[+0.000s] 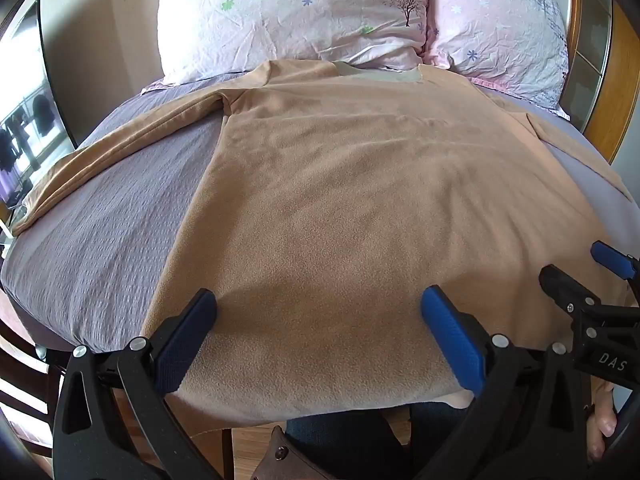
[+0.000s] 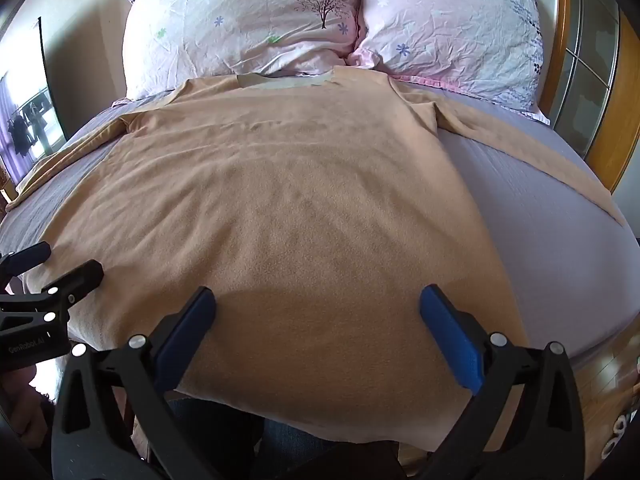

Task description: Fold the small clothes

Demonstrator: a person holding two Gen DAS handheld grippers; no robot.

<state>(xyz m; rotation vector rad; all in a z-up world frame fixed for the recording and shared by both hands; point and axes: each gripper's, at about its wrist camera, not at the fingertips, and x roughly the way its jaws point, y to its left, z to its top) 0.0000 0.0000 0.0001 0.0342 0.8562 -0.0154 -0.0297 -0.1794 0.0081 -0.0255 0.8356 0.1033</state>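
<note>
A tan long-sleeved fleece top (image 1: 352, 184) lies spread flat on the bed, neck toward the pillows, hem hanging over the near edge; it also shows in the right wrist view (image 2: 288, 200). Its left sleeve (image 1: 120, 148) stretches out to the left, its right sleeve (image 2: 540, 152) out to the right. My left gripper (image 1: 318, 308) is open and empty over the hem, left of centre. My right gripper (image 2: 318, 308) is open and empty over the hem, right of centre. Each gripper shows at the edge of the other's view.
The bed has a grey-lilac sheet (image 1: 104, 232) and two pink flowered pillows (image 1: 288, 12) (image 2: 452, 28) at the head. A wooden frame (image 2: 624, 112) stands at the right. A dark chair (image 1: 24, 380) stands by the bed's left corner. My legs show below the hem.
</note>
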